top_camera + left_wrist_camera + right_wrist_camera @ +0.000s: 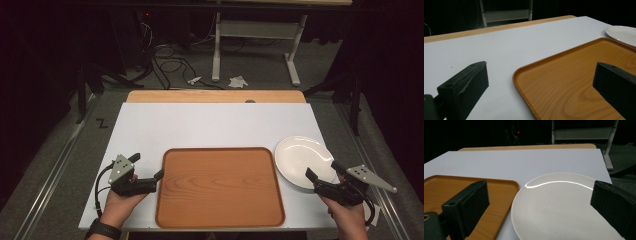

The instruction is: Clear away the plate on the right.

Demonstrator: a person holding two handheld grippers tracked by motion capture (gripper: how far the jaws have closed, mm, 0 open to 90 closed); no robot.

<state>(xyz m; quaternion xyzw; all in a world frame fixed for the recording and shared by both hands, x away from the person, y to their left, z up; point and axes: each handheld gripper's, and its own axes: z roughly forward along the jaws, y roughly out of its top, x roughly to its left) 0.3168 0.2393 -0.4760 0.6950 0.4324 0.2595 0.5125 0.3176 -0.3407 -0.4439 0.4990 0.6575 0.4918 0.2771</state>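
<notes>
**Open jaws held at the tray edge and the plate rim**

A wooden tray (220, 187) is seen lying flat on the white counter (200, 125), near its front edge. A white plate (300, 160) is set just beside the tray's right side, at the far right corner; whether the two touch cannot be told.

The left gripper (148, 166) is held in the person's left hand (117, 202) at the tray's left edge. Its jaws are spread wide apart, with nothing between them but the tray's near left corner: in the left gripper view one jaw is seen over the bare counter and the other over the tray (579, 82).

The right gripper (324, 171) is held in the right hand (347, 215) at the plate's near rim. Its jaws are likewise parted and clamped on nothing; in the right gripper view the plate (559, 207) is framed between them, with the tray's corner (486, 192) behind the left-hand jaw.
</notes>
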